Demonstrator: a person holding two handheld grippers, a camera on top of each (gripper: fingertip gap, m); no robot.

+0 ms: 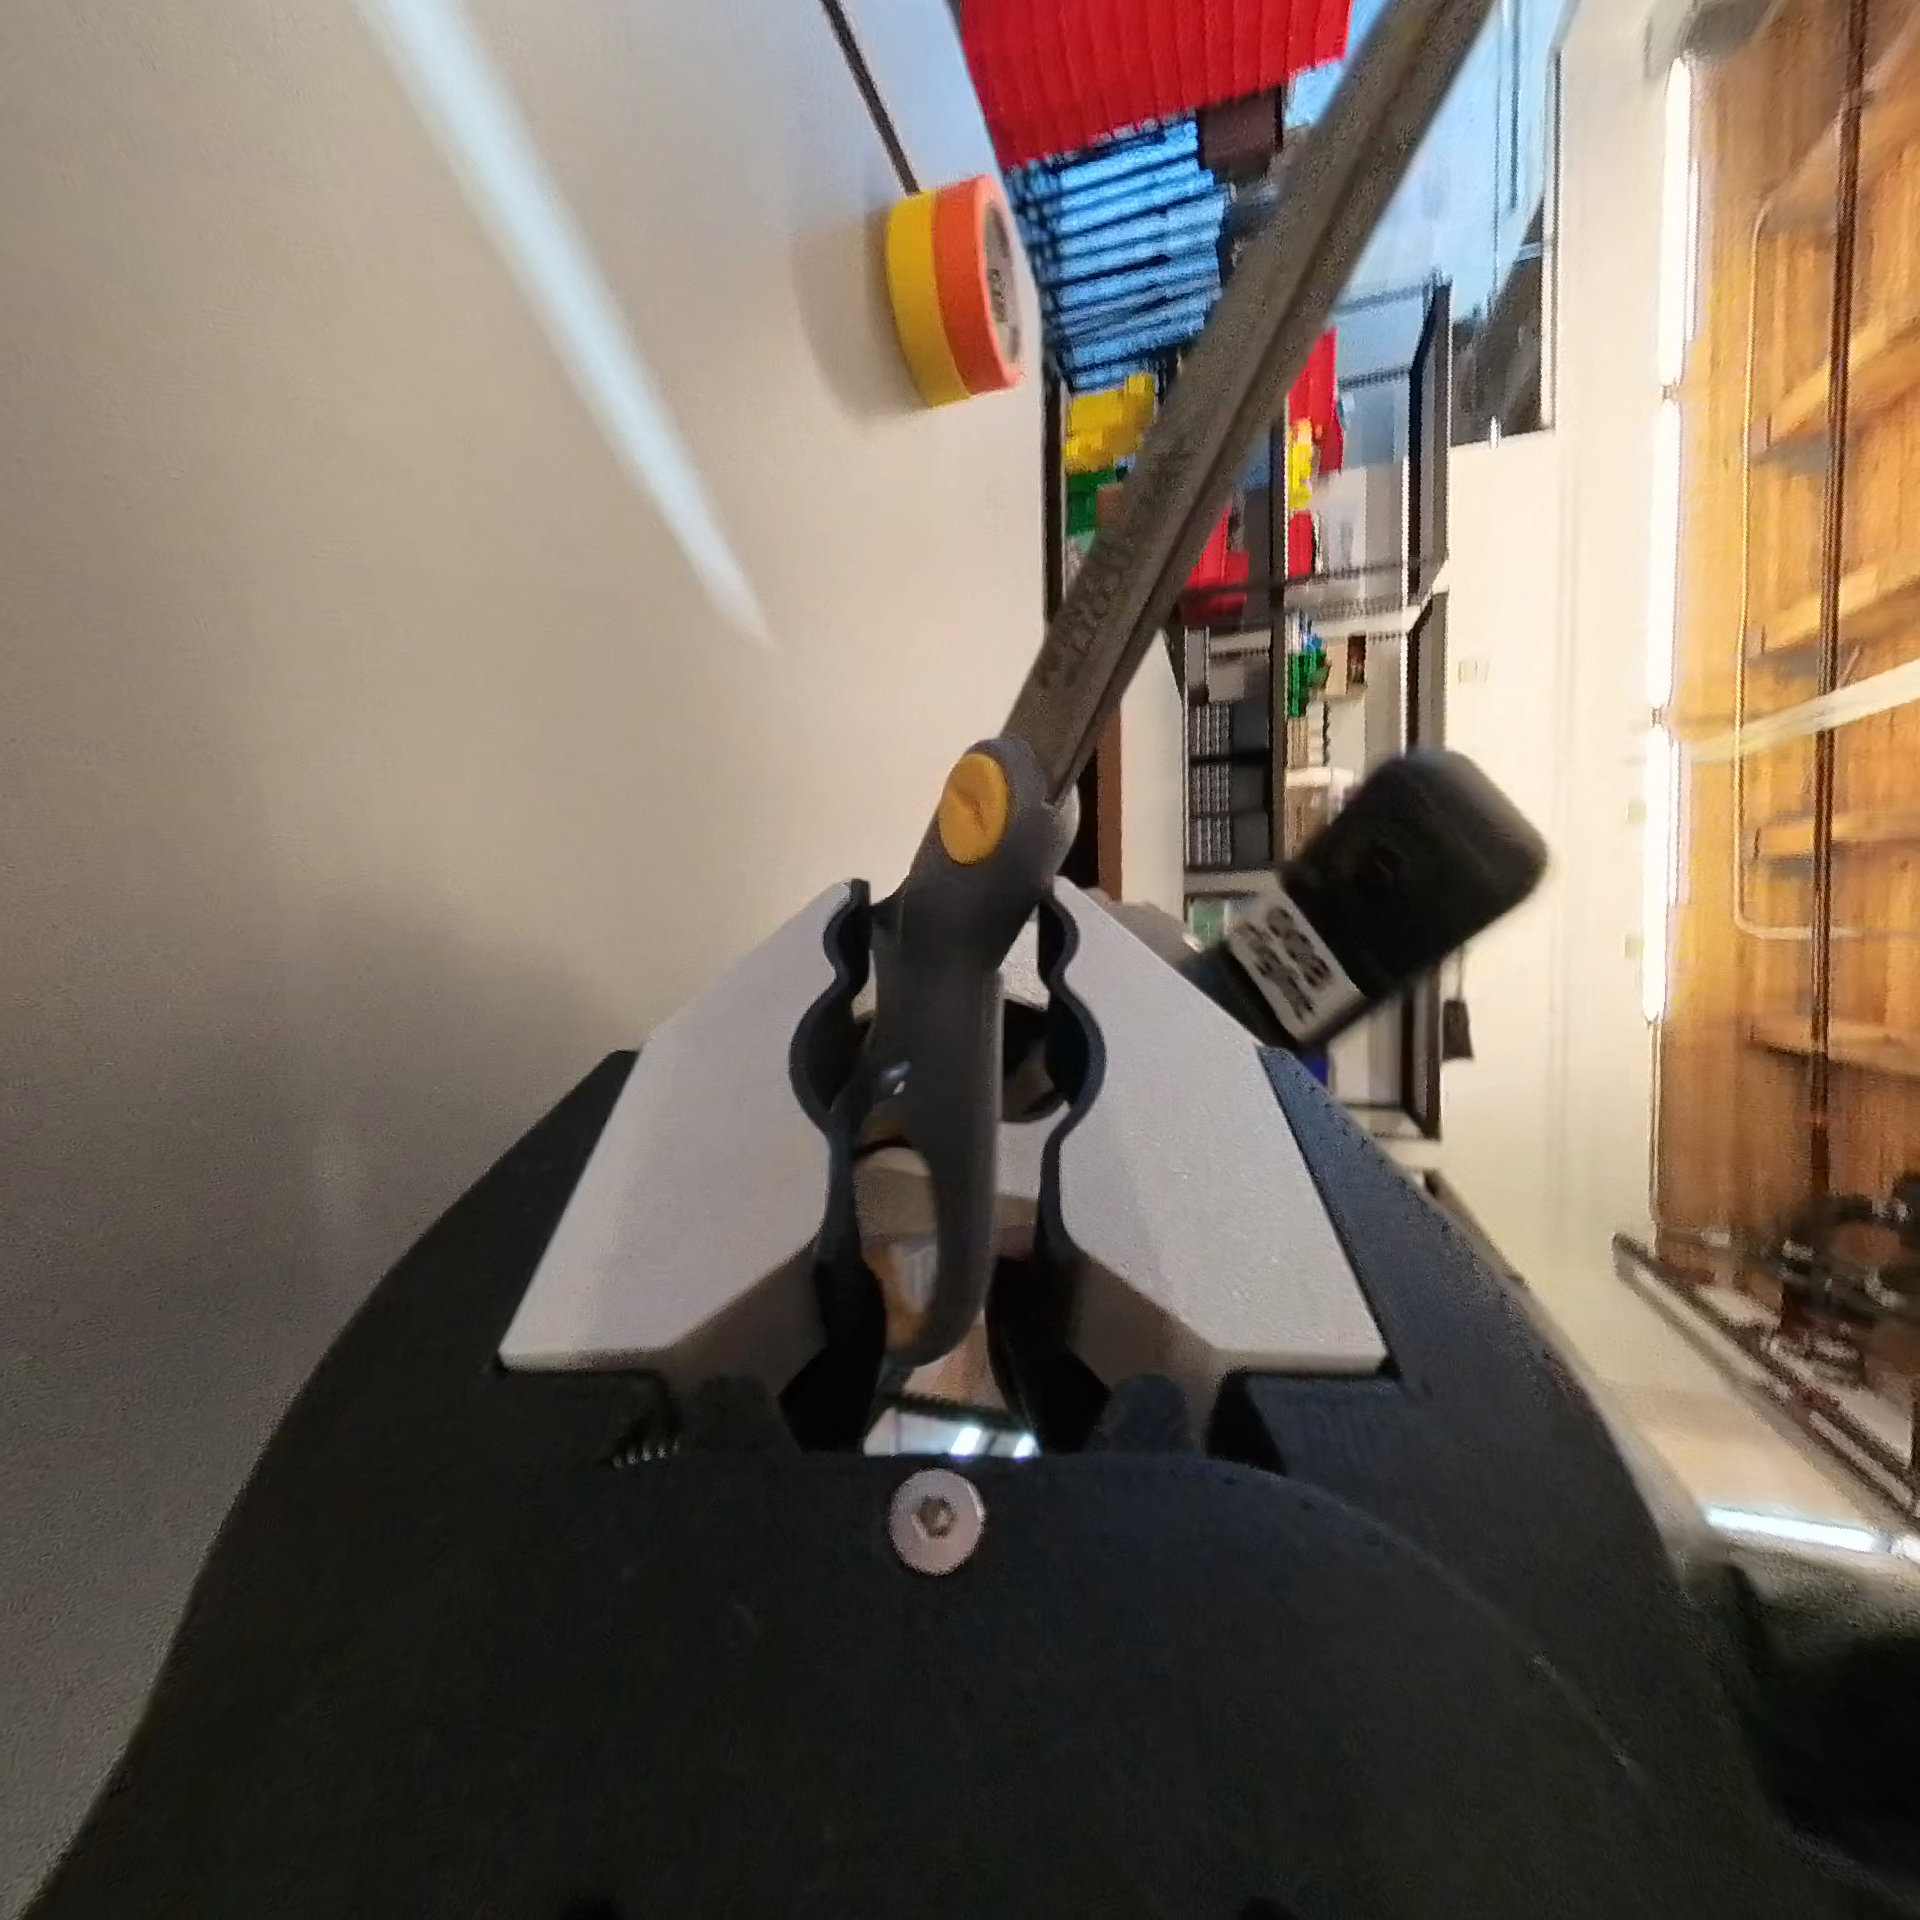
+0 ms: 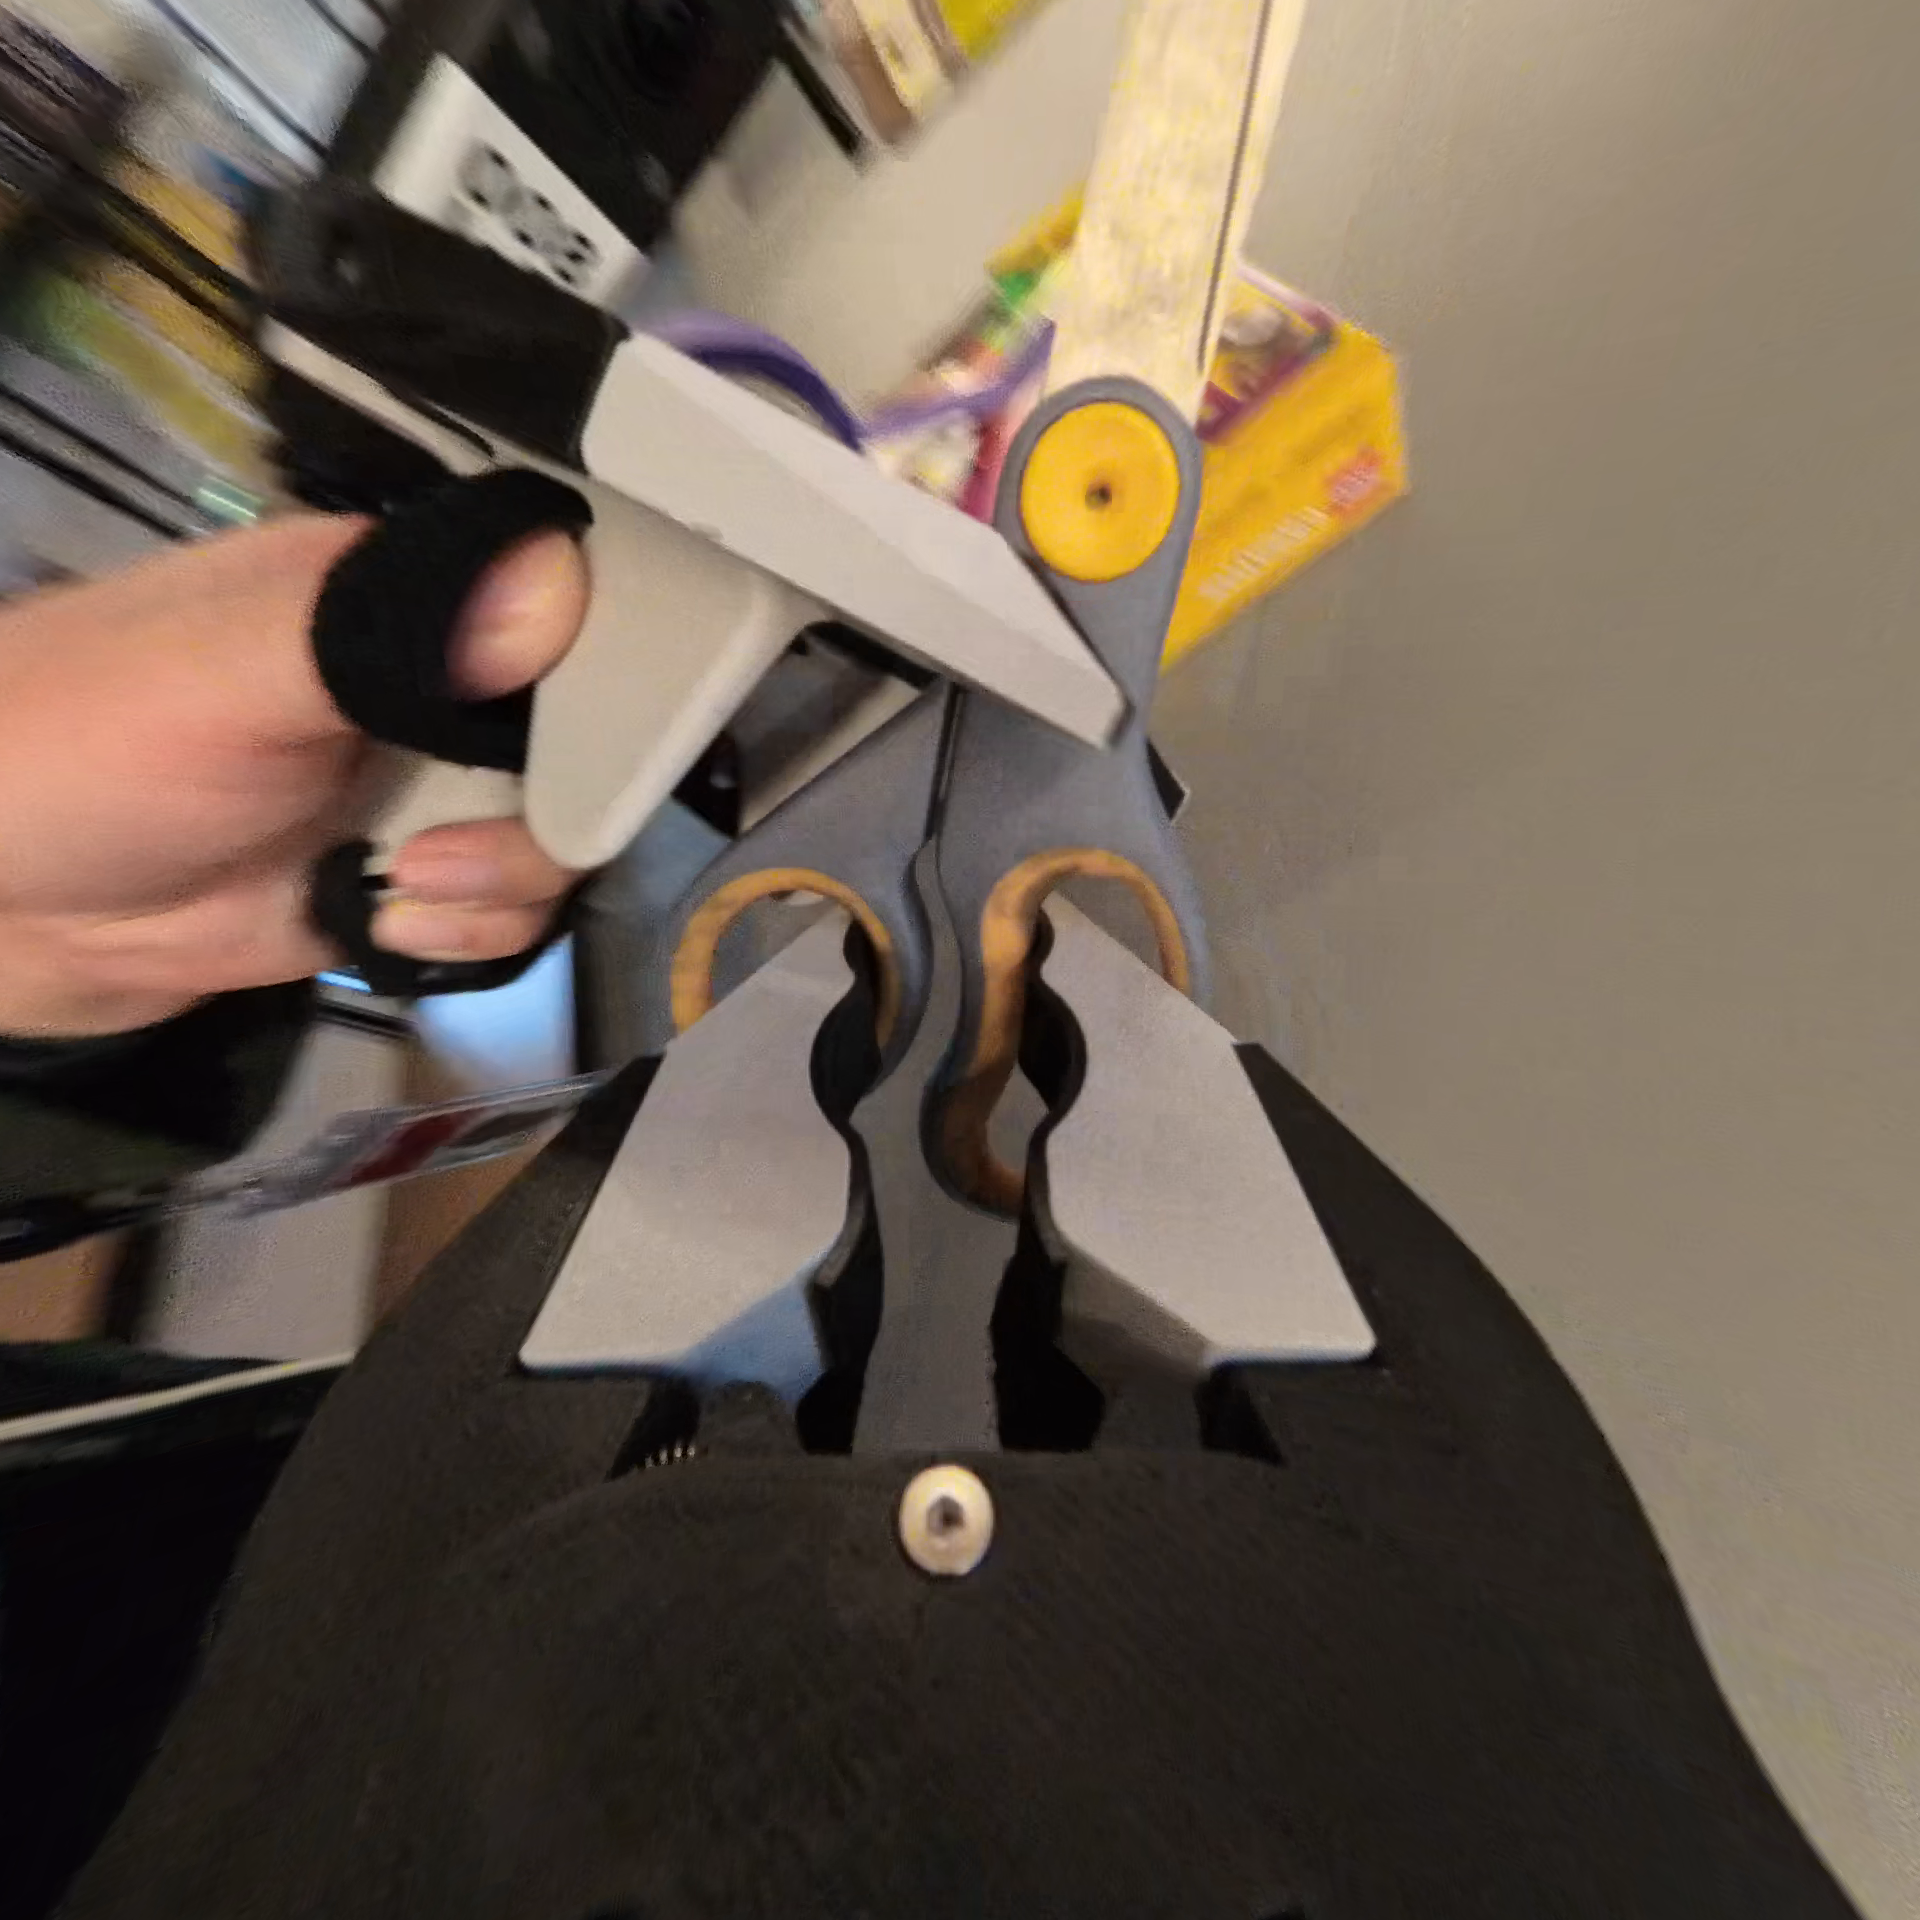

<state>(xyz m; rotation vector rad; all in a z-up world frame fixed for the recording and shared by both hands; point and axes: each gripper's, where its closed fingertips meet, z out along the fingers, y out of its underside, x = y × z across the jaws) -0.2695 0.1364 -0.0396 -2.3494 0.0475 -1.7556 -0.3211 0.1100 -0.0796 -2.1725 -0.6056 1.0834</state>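
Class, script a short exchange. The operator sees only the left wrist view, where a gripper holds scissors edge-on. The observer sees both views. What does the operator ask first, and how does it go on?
Operator: My left gripper holds the scissors edge-on. Where are the handle loops?
Observer: They lie flat towards the right wrist view, and each fingertip of the right gripper sits in one loop.
Operator: Are the handles spread?
Observer: No, they meet in the middle, between that gripper's fingers.
Operator: What lies behind the pivot there?
Observer: A yellow box, blurred.
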